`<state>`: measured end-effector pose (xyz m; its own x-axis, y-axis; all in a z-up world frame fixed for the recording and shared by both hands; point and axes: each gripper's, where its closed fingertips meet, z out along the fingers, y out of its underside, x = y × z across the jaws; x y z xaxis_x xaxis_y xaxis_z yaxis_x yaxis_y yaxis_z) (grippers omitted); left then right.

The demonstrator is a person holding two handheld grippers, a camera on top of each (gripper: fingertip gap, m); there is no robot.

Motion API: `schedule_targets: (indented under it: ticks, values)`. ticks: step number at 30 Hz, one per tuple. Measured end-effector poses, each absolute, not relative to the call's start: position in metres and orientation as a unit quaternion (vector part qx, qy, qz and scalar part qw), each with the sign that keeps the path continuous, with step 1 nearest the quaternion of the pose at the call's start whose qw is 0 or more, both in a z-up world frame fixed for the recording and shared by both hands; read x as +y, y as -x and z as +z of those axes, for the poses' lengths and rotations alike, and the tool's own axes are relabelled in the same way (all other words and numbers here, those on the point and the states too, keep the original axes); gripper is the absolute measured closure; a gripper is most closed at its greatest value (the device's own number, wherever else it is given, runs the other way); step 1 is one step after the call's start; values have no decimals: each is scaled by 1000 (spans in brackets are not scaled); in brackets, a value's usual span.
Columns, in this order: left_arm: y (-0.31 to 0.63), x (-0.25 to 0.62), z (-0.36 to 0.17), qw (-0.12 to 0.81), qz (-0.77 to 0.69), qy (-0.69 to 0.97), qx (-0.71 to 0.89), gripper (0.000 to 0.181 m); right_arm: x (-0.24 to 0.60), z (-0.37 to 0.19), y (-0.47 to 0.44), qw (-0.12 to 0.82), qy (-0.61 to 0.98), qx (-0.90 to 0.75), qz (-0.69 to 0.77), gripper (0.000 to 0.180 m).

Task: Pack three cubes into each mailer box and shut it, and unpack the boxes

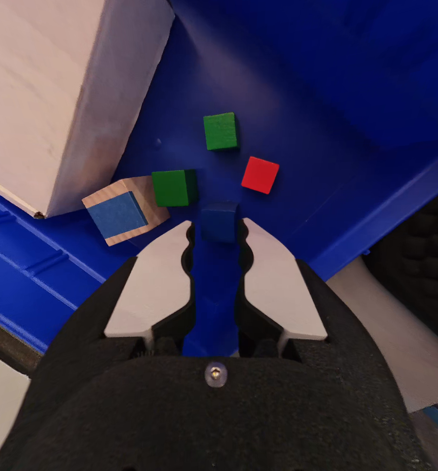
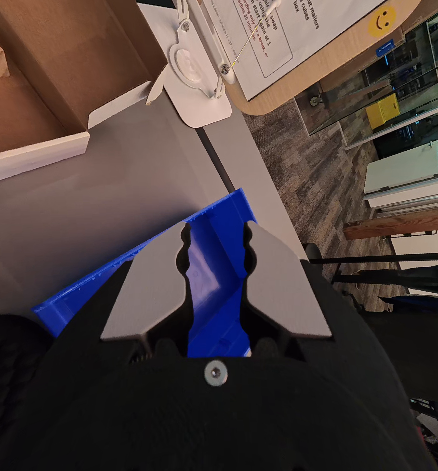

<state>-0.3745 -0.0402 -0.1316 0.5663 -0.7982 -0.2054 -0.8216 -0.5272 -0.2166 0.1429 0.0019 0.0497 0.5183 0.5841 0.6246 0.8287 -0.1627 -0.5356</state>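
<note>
Left claw [image 1: 217, 223] reaches into the blue bin [image 1: 314, 102], jaws parted around a blue cube [image 1: 219, 224]. The cube sits between the fingertips; contact on either side cannot be confirmed. On the bin floor: two green cubes [image 1: 220, 131] [image 1: 173, 188], a red cube [image 1: 260, 174], and a larger wooden block with a blue face [image 1: 122, 216], just beside the nearer green cube. A closed white mailer box [image 1: 59, 89] lies tilted in the bin's left part.

Right claw [image 2: 215, 228] hovers over the bin's corner [image 2: 220, 254], jaws apart, holding nothing. An open mailer box [image 2: 47, 89], brown inside, rests on the grey worktop [image 2: 110, 216].
</note>
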Motion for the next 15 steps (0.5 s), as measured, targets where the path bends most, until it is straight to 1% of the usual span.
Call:
schedule_targets:
  ticks: [4,7,8,10,15]
  values:
    - [373,-39,-138,125,31,876,464,142,3,48,-141,441,750,-475,-135,138]
    - [376,-38,-143,111,42,877,466,141,4,46,-142,436,751,-476,-135,138]
    - [377,-38,-144,106,46,877,467,142,4,45,-143,436,752,-475,-135,138]
    - [377,-40,-145,97,42,877,469,151,4,45,-144,436,753,-475,-134,138]
    - [383,-40,-127,106,59,875,469,151,3,46,-147,438,754,-472,-132,138]
